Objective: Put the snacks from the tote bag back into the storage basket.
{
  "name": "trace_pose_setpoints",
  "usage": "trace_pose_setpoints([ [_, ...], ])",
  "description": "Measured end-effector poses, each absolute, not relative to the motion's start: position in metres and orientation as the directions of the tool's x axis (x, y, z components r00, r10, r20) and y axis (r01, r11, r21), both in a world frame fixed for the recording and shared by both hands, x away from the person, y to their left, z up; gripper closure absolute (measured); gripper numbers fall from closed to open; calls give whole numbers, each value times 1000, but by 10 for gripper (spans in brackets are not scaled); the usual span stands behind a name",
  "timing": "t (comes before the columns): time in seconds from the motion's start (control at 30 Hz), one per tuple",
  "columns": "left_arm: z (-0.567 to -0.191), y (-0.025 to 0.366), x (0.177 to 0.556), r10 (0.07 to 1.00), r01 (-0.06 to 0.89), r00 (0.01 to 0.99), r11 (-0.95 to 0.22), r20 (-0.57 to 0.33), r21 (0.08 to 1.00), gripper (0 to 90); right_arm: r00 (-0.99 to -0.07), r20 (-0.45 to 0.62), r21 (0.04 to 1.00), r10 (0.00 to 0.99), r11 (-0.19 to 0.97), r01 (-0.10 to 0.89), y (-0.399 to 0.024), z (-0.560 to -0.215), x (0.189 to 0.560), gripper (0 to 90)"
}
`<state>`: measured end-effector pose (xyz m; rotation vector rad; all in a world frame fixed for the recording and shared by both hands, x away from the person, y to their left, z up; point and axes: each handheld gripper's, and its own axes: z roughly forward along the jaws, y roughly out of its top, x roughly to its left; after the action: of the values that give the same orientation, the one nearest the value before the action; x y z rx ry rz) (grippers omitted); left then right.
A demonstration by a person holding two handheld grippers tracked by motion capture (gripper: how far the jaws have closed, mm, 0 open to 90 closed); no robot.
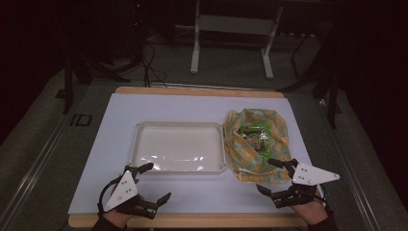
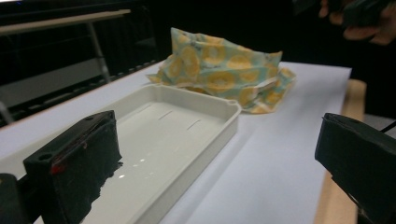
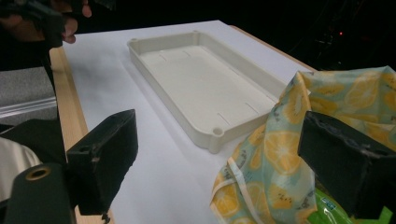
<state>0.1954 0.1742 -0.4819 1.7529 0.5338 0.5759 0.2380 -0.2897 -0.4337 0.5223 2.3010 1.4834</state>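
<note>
An empty white tray lies at the middle of the white sheet. To its right sits a crumpled cloth bag with a yellow fruit print, open at the top, with green packets inside. My left gripper is open just in front of the tray's near left corner and holds nothing. My right gripper is open at the bag's near edge. The left gripper view looks over the tray toward the bag. In the right gripper view, one jaw hangs over the bag and the tray lies beyond.
The white sheet covers a wooden table whose edge shows at the front. Grey floor surrounds the table. Beyond it stand a white desk frame and loose cables. Bare sheet lies in front of the tray between the grippers.
</note>
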Motion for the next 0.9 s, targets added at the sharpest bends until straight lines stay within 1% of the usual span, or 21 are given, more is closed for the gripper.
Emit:
trace_pose_setpoints([
  [0.13,-481,172,194,622,49,774,-249,120,967,4,-865,-104,916,491,386,109,-290,-428,238,119],
  [0.33,-479,172,192,653,31,744,-249,144,968,3,-867,-112,918,486,384,97,-290,-420,240,130],
  [0.4,-480,172,193,645,53,754,-248,125,967,3,-868,-116,921,483,379,88,-290,-418,241,131],
  [0.5,-481,171,193,641,55,757,-259,129,964,3,-868,-121,923,482,376,80,-290,-414,242,131],
  [0.63,-481,171,195,636,72,764,-256,111,964,3,-865,-132,925,484,375,68,-290,-408,245,131],
  [0.9,-482,171,195,630,76,770,-254,105,964,3,-853,-169,924,494,379,36,-290,-392,249,130],
])
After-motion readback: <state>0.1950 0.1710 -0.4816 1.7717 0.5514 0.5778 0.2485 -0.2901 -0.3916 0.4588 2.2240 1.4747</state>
